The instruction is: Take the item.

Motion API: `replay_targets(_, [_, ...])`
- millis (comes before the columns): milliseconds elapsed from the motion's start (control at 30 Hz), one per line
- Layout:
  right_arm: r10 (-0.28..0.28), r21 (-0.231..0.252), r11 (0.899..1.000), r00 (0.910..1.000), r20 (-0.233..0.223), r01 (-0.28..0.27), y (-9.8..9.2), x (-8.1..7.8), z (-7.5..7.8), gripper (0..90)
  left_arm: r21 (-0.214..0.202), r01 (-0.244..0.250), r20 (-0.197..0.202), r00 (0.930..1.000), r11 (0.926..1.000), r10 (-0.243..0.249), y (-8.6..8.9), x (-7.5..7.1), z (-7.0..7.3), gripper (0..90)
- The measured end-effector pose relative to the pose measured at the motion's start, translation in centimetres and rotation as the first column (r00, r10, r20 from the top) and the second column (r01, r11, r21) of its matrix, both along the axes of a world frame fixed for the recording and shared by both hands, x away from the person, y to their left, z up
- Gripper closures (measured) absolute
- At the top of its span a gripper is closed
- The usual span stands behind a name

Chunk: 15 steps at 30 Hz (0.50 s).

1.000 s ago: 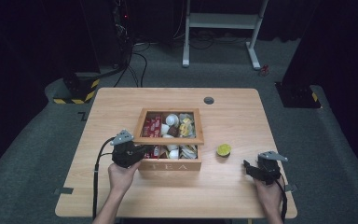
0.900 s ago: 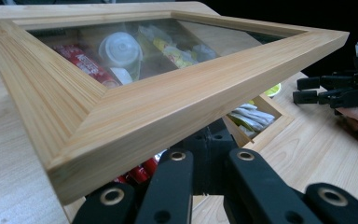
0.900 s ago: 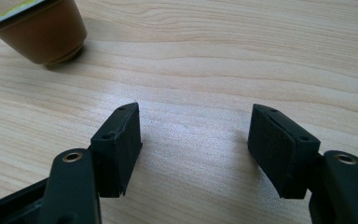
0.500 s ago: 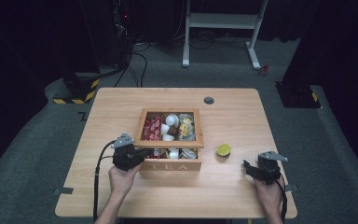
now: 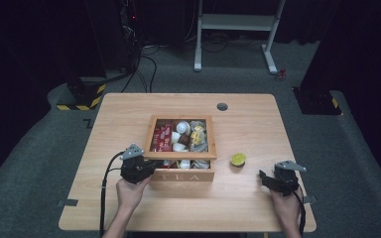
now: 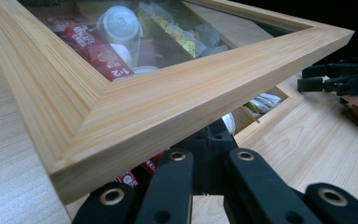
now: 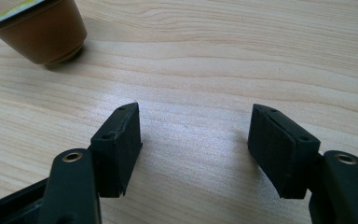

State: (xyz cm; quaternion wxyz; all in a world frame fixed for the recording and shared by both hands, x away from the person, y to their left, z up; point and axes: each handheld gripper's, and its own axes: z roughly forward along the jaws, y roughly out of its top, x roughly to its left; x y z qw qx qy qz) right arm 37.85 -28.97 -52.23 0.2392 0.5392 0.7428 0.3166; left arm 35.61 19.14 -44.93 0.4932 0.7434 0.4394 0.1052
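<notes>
Above my closed left claw (image 6: pixel 209 154) I prop the box's glazed lid (image 6: pixel 168 102); right claw (image 7: pixel 193 149) gapes empty beside the capsule (image 7: pixel 42 30).

A capsule (image 5: pixel 238 159) sits right of the box (image 5: pixel 182 174).

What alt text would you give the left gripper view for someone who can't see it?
The closed black left gripper sits under the raised corner of a glass-topped wooden lid, lifting it off a tea box; red sachets and white pods show through the glass.
</notes>
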Motion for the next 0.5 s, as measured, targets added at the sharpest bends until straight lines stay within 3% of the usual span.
replay_targets(267, [0.000, 0.000, 1.000, 1.0000, 0.000, 0.000, 0.00, 0.00, 0.00, 34.6, -0.001, -0.005, -0.004, 1.0000, 1.0000, 0.005, 0.07, -0.14, -0.28, 90.0])
replay_targets(367, [0.000, 0.000, 1.000, 1.0000, 0.000, 0.000, 0.00, 0.00, 0.00, 34.6, 0.024, -0.006, -0.008, 0.9999, 0.9997, 0.006, -0.04, -0.43, -0.46, 90.0])
replay_targets(500, [0.000, 0.000, 1.000, 1.0000, 0.000, 0.000, 0.00, 0.00, 0.00, 34.6, 0.028, -0.005, -0.017, 0.9998, 0.9996, 0.005, -0.07, -0.60, -0.88, 90.0])
